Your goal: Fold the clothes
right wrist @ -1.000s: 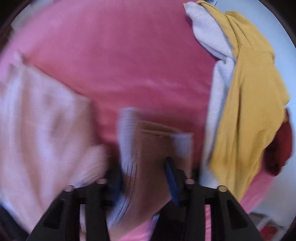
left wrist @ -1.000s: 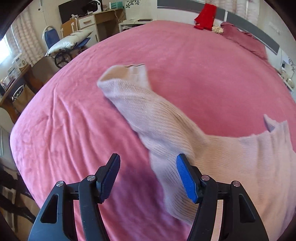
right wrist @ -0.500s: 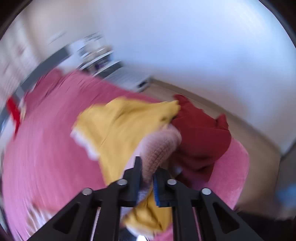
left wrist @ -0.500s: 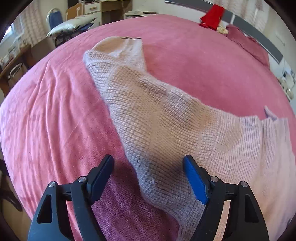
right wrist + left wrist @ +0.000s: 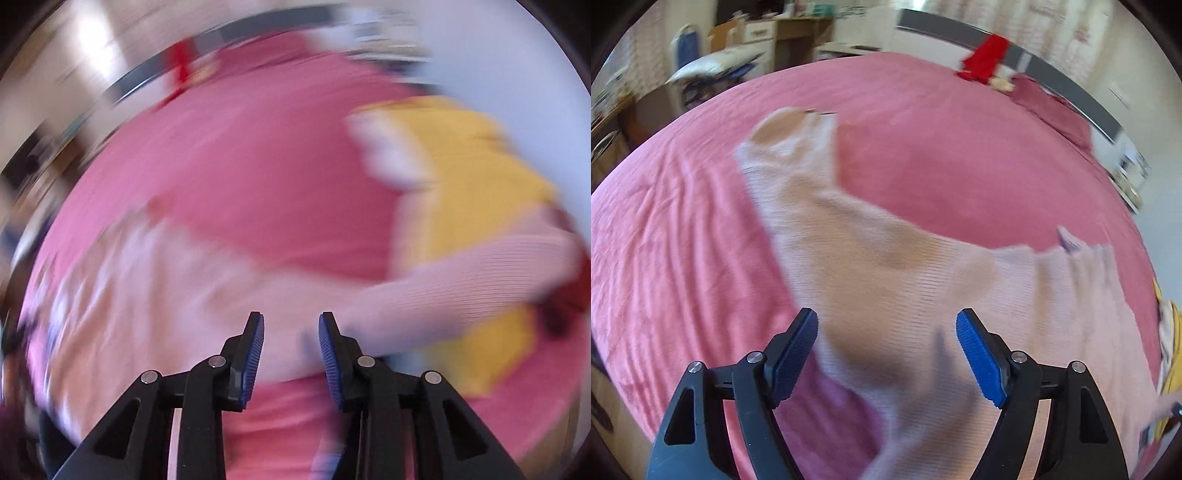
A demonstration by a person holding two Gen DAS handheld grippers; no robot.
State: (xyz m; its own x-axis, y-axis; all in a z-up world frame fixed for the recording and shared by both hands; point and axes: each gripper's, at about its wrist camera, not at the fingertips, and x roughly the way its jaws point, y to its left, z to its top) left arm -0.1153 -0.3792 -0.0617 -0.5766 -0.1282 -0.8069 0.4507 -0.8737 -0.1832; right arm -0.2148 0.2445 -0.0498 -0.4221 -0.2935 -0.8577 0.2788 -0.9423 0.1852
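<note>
A pale pink knit sweater (image 5: 894,266) lies spread on the pink bed (image 5: 923,147). One sleeve runs up and left to its cuff (image 5: 786,129). My left gripper (image 5: 886,317) hovers over the sweater's body, jaws wide open, pads touching nothing. The right wrist view is heavily blurred. There the sweater (image 5: 147,295) fills the lower left, and its other sleeve (image 5: 461,280) stretches right across a yellow garment (image 5: 472,166). My right gripper (image 5: 291,317) is above the cloth with its jaws opening and nothing pinched between the pads.
A dark red garment (image 5: 565,306) lies beside the yellow one at the bed's right edge. A red cloth (image 5: 982,55) and a dark pink pillow (image 5: 1052,107) sit by the headboard. A chair with a white pillow (image 5: 713,66) and wooden drawers (image 5: 783,33) stand beyond the bed.
The right gripper let go of the knit sleeve it pinched over the yellow garment and swung back toward the sweater. The left gripper's jaws widened and it shifted over the sweater.
</note>
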